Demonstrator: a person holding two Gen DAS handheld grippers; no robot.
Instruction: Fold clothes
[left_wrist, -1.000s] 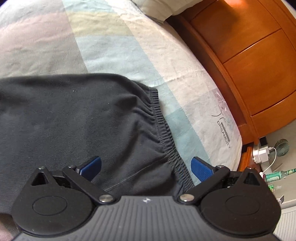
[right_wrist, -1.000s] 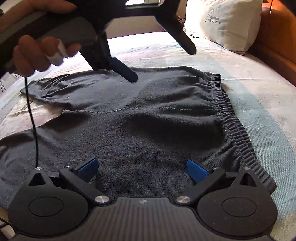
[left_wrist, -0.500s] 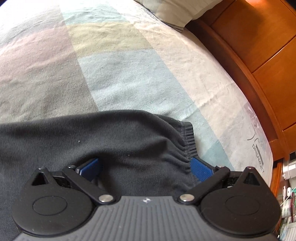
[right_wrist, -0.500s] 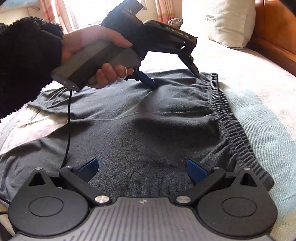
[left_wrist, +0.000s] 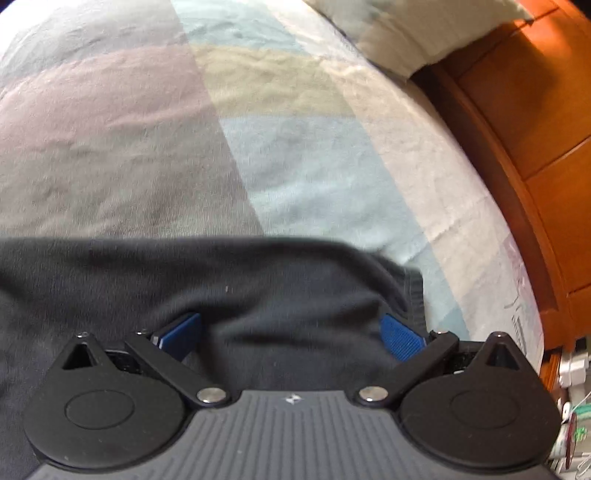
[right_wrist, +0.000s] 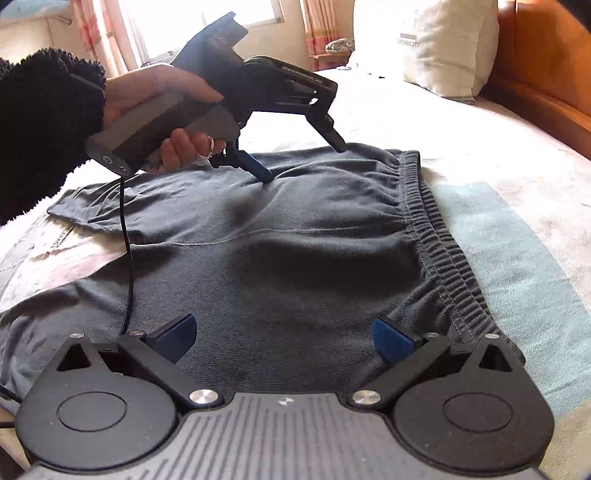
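Observation:
Dark grey sweatpants (right_wrist: 288, 258) lie flat on the bed, their ribbed waistband (right_wrist: 443, 243) toward the right. My left gripper (right_wrist: 304, 162), held by a hand in a black fleece sleeve, presses open onto the far edge of the pants near the waistband. In the left wrist view its blue pads (left_wrist: 177, 332) straddle a bunch of the dark fabric (left_wrist: 288, 302), with the jaws wide apart. My right gripper (right_wrist: 284, 338) stands open over the near edge of the pants, with cloth between its pads and the waistband just to its right.
A pastel patchwork bedsheet (left_wrist: 258, 147) covers the bed. A cream pillow (right_wrist: 447, 44) lies at the head, by the orange wooden headboard (left_wrist: 535, 129). A black cable (right_wrist: 127, 236) hangs from the left gripper across the pants. Small items stand on the floor at the right (left_wrist: 572, 424).
The left gripper has moved away across the pants to their far edge near the waistband and come down onto the cloth. The right gripper has stayed where it was.

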